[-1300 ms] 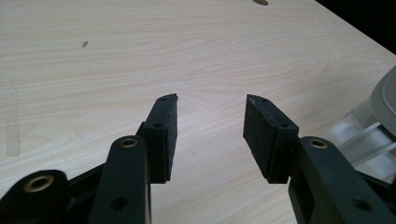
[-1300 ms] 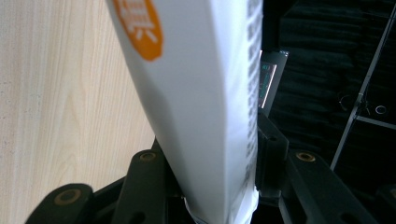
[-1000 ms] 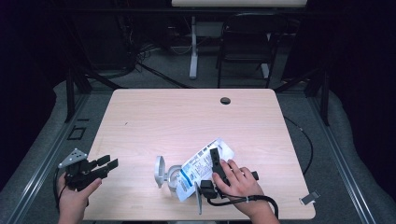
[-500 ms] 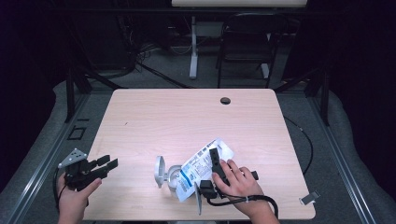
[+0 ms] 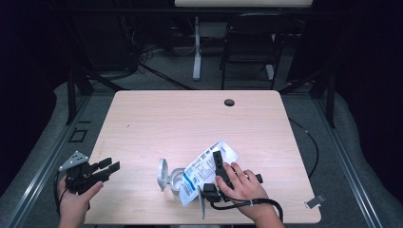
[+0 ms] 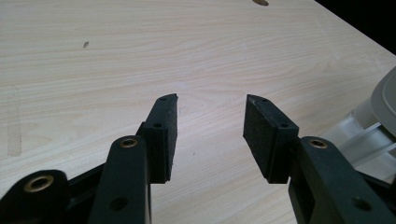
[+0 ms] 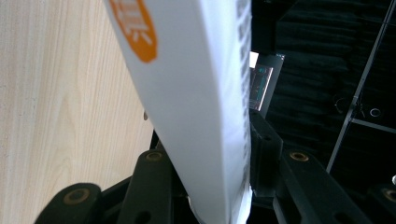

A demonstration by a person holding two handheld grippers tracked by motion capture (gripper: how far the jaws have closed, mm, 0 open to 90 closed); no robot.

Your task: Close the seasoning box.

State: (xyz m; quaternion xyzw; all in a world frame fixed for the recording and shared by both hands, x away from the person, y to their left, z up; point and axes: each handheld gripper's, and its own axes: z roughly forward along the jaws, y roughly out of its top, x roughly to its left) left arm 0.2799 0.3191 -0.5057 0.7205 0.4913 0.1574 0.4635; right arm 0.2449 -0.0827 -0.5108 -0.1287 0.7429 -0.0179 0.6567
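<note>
A white pouch point(image 5: 205, 167) with a blue printed label lies tilted near the table's front edge. My right gripper point(image 5: 217, 160) is shut on it, one black jaw lying across its top. In the right gripper view the pouch point(image 7: 196, 93), marked with an orange logo, stands between the jaws of my right gripper point(image 7: 208, 135), with both pads against it. The pouch's lower end rests at a clear container point(image 5: 176, 179) with its grey hinged lid point(image 5: 162, 172) up. My left gripper point(image 5: 110, 164) sits at the front left, open and empty point(image 6: 211, 105), with the container point(image 6: 369, 128) off to its right.
The light wooden table point(image 5: 190, 118) has a round cable hole point(image 5: 229, 102) near its far edge. A dark chair point(image 5: 249, 42) and cables stand behind the table. A small metal clip point(image 5: 316, 202) lies off the table's front right corner.
</note>
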